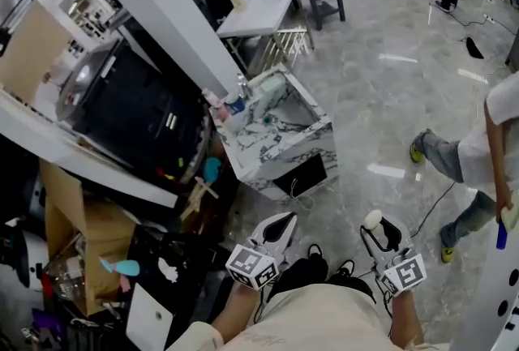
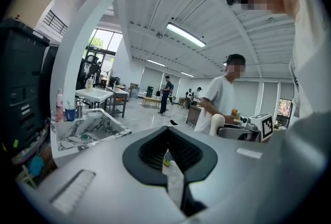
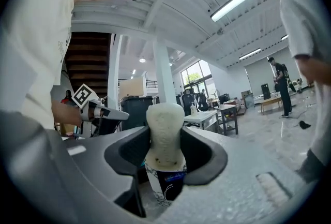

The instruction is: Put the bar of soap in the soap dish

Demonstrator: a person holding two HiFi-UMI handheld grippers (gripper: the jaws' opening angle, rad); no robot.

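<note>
Right tool: it is showing in the lower right of the head view. Its two jaws are clamping on the bar of soap from both sides.
Soap: the off-white, rounded bar of soap is standing upright between the black pads of the right tool. Its top is rising above the jaw tips, and small dark specks are showing on its lower part.
Left tool: it is showing in the lower middle of the head view, near the right tool. Its jaws are meeting at the tips and are holding nothing; only floor is showing through the gap between the pads.
Table: the white table with grey marble veins and a sunken basin is standing in the middle of the head view, well apart from both tools.
On the table: a pink bottle and a blue cup are standing at the rim, at the left of the left gripper view. A small green thing is lying in the basin. It is too small to tell whether it is the soap dish.
Floor: the grey glossy floor is filling the right half of the head view.
Other person: a person in a white shirt and blue jeans is standing at the right edge of the head view.
</note>
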